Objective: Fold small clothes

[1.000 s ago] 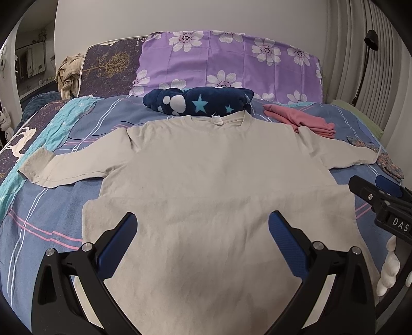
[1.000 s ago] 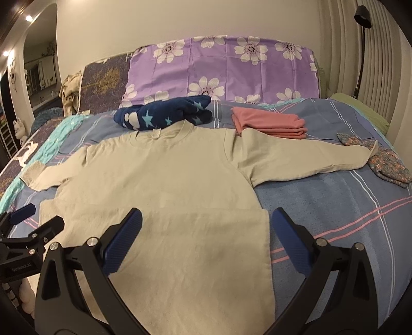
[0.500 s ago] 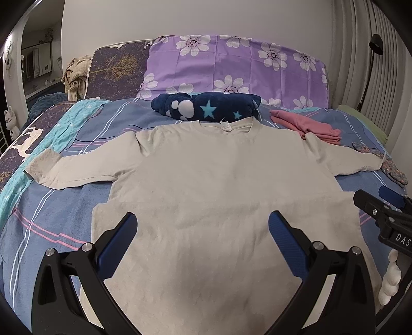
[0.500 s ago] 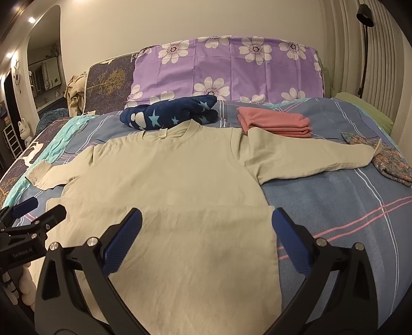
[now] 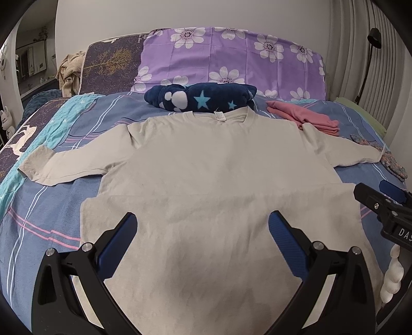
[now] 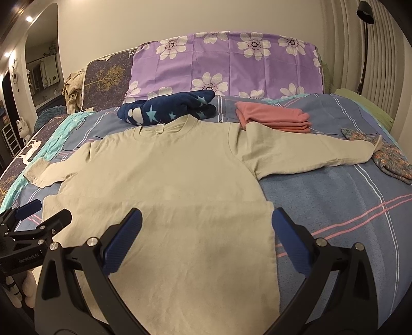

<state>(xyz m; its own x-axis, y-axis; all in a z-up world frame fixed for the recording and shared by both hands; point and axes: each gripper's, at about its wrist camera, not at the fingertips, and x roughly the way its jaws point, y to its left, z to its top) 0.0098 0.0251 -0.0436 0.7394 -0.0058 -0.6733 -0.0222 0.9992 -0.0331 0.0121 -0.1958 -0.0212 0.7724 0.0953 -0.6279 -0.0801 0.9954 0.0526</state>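
Both tongs, left (image 5: 202, 226) and right (image 6: 206, 224), raised slightly, gaping empty; beige long-sleeved cotton shirt (image 5: 216, 175) flat, unfolded on bed.

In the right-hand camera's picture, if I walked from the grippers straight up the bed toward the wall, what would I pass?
Open right gripper → beige long-sleeved shirt spread flat → rolled navy fleece with stars → purple pillow with white flowers → cream wall.

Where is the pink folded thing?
The pink folded clothes lie at the far right of the bed, just behind the beige shirt and its right sleeve, right of the starry navy bundle.
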